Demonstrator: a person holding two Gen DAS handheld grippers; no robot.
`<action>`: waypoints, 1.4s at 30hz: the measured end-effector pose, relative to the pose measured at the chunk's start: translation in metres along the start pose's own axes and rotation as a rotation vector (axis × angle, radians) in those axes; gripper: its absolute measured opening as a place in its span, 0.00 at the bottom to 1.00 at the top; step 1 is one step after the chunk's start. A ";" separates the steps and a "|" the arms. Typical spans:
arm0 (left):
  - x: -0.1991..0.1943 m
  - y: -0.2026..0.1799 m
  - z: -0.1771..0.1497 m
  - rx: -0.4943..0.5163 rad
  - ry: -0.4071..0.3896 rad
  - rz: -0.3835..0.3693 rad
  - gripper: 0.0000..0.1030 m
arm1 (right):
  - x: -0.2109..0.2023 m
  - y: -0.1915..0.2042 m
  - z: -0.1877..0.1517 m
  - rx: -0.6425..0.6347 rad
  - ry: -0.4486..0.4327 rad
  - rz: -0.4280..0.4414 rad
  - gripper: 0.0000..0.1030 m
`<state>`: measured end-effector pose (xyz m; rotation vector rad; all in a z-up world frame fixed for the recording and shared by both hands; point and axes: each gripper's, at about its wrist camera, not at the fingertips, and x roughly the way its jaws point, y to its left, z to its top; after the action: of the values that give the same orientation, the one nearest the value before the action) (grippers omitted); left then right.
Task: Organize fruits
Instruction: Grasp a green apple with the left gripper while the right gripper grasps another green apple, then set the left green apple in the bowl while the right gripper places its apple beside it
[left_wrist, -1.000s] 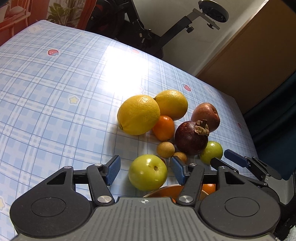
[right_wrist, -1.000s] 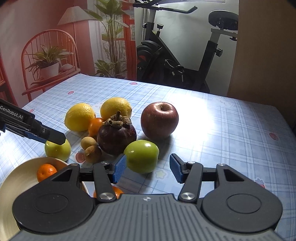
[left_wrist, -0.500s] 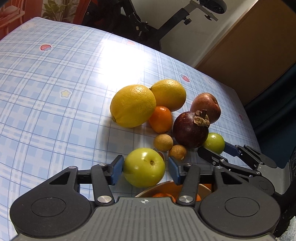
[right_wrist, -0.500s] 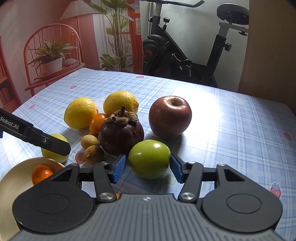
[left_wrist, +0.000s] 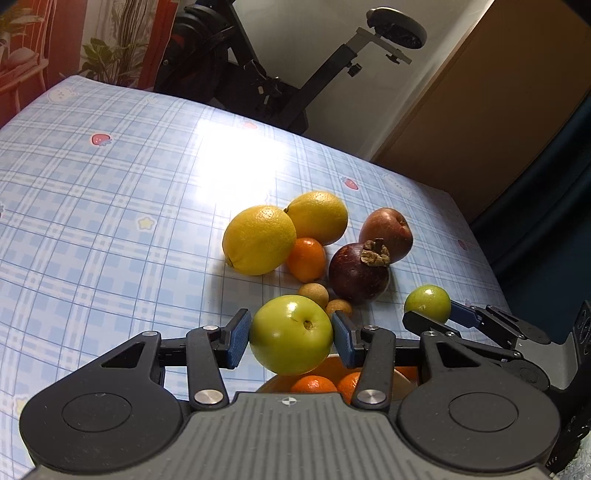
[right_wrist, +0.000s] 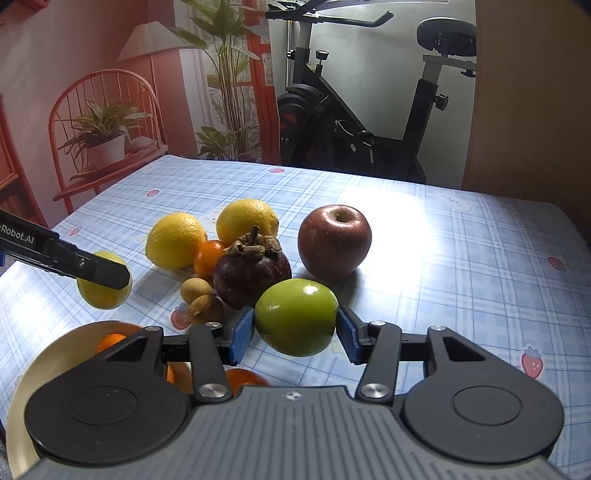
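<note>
A second ago both green fruits sat on the surface (left_wrist: 110, 229) with your pads open around them. Now your left hand-held gripper (left_wrist: 291, 334) has squeezed onto the yellow-green apple (left_wrist: 291, 334) and lifted it just above the bowl (right_wrist: 55, 347), where oranges (left_wrist: 314, 384) already lie. Your right hand-held gripper (right_wrist: 295, 334) has closed on the green fruit (right_wrist: 296, 316) too, and it looks raised a little off the surface. So I think two pieces are ready to drop into the bowl. The yellow-green apple is almost round, with no real long side; its little stem dimple faces you and a bit to the right. The green fruit is a bit wider than tall, lying across the pads.
</note>
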<state>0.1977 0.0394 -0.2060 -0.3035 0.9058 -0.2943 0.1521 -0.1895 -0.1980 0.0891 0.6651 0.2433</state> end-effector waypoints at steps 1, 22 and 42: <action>-0.006 -0.002 -0.002 0.013 -0.006 -0.003 0.49 | -0.005 0.002 -0.001 -0.003 -0.003 0.004 0.50; -0.026 -0.011 -0.067 0.151 0.022 0.014 0.49 | -0.037 0.068 -0.037 -0.143 0.076 0.063 0.50; -0.018 0.003 -0.064 0.188 -0.007 0.123 0.49 | 0.002 0.083 -0.038 -0.226 0.100 0.089 0.50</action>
<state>0.1361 0.0406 -0.2312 -0.0747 0.8791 -0.2624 0.1137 -0.1082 -0.2155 -0.1107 0.7301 0.4090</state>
